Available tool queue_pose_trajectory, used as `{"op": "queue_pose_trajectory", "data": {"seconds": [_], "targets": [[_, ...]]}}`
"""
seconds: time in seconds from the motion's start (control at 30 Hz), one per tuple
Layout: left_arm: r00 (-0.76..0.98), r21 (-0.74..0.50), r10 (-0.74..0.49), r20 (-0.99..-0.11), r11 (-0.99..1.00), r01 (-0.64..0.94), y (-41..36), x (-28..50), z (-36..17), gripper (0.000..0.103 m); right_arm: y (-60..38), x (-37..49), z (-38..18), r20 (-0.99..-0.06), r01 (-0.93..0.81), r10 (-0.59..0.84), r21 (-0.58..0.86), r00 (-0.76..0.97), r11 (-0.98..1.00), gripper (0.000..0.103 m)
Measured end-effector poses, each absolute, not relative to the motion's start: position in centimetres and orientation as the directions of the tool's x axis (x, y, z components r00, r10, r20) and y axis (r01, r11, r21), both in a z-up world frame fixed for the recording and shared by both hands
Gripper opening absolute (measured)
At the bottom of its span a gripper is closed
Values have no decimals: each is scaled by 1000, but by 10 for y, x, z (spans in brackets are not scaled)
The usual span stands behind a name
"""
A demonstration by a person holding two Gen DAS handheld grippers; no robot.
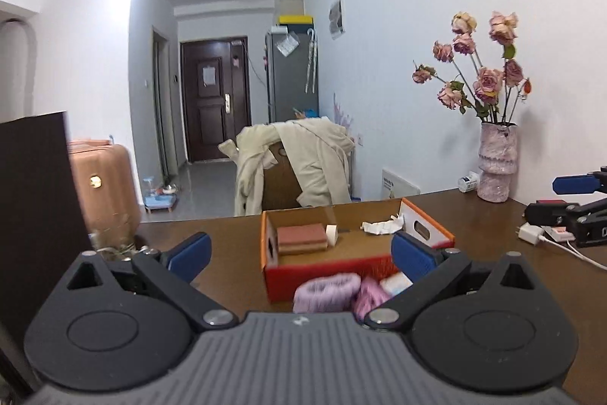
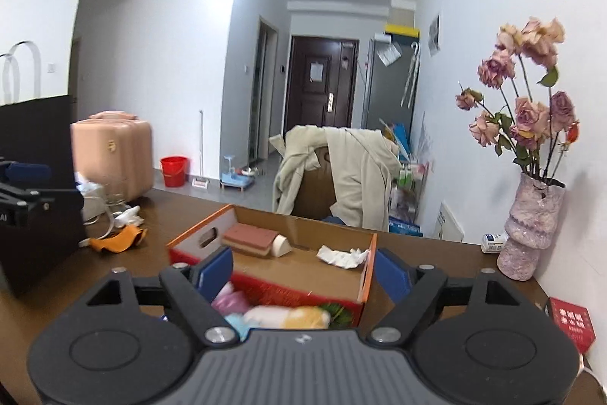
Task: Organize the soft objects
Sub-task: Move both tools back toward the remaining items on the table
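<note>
We hold our left gripper (image 1: 299,255) with its blue pads spread wide and nothing between them, pulled back short of the orange cardboard box (image 1: 428,221), which sits open-topped on the brown wooden table (image 1: 235,234), presumably so soft things can be dropped in from above. At the box's left end lie a reddish-brown block that looks like sponge (image 1: 301,238) and a small white roll (image 1: 332,234); further right lies a crumpled white tissue (image 1: 381,226), light and shapeless. The soft objects to organize are still outside, heaped against the box's near wall: a fuzzy lilac knit piece (image 1: 328,291), a pink yarn-like bundle (image 1: 370,295), and, in the right wrist view, a pale plush roll (image 2: 265,315) and a yellow one (image 2: 311,317). Our right gripper (image 2: 303,270) is also parted and empty above that heap. Far right, a knobbly pink vase (image 2: 529,234) stands against the wall, out of our reach path.
</note>
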State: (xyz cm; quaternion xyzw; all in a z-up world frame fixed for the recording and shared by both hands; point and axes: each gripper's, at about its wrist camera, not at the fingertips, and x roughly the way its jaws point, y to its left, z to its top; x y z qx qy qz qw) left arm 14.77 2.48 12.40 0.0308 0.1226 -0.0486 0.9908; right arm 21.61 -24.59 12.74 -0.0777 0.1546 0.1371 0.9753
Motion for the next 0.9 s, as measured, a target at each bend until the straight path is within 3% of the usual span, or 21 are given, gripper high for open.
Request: {"op": "queue_pose_trajectory", "data": {"seconds": [0.37,0.5,0.63,0.9], "targets": [[974,38,-42,-223,998,52,27,44,55,103,-238,80,68,-201,-269,250,-73,947,960,92],[959,71,-69,-274,993,92,21,44,37,103,-234,63,33,-234,-271,263,-2,936,963,92],[953,59,-65,-297,995,86,22,57,31,103,-229,76,7,-338,-285,274,19,900,958,92],[921,51,-92,-379,992,120,16,102,18,103,-230,105,-4,-375,-264,271,69,887,962,91]]}}
